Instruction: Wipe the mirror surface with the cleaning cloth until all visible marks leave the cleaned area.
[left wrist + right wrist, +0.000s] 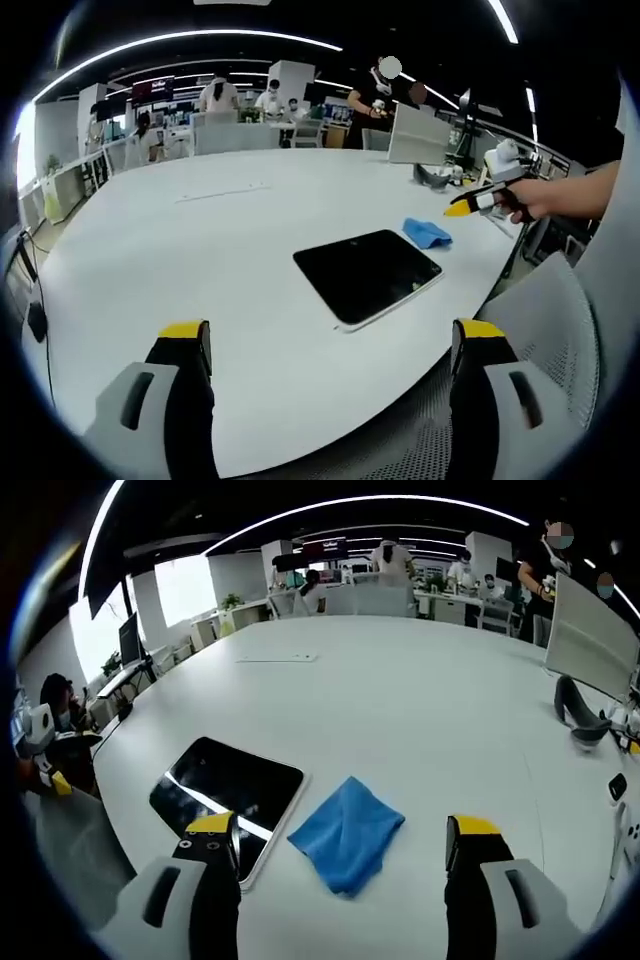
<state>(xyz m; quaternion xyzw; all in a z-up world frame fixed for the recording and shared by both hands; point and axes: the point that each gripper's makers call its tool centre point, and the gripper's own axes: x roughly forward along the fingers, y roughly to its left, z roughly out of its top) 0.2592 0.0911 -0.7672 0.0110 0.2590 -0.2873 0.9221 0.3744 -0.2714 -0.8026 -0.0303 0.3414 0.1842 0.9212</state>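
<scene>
Your right gripper (340,845) hovers directly over the blue cleaning cloth (347,832), with both jaws spread wide and nothing between them. The cloth lies on the white table (420,700), centred between the two yellow-tipped jaws, so a straight descent puts it within reach. In the left gripper view, the right gripper (470,206) enters from the right, held in a hand (530,200), and sits above the cloth (427,233).

Your left gripper (330,345) is also spread and empty. It stands back near the table edge, well apart from the cloth, with the mirror (368,275) ahead of it. The right gripper is clearly the nearer one to the cloth.

The mirror (226,795) lies flat on the table just beside the cloth, on the left in the right gripper view. It is a rounded rectangle with a pale rim. Its long axis runs away from the right gripper and slightly to the right. Cloth and mirror edge are very close; whether they touch cannot be determined.

The cloth is loosely folded with soft creases. The mirror surface reads dark and reflects bright ceiling light strips. Marks on it are too fine to identify.

Wiping is judged not yet begun: grasp the cloth first.
</scene>
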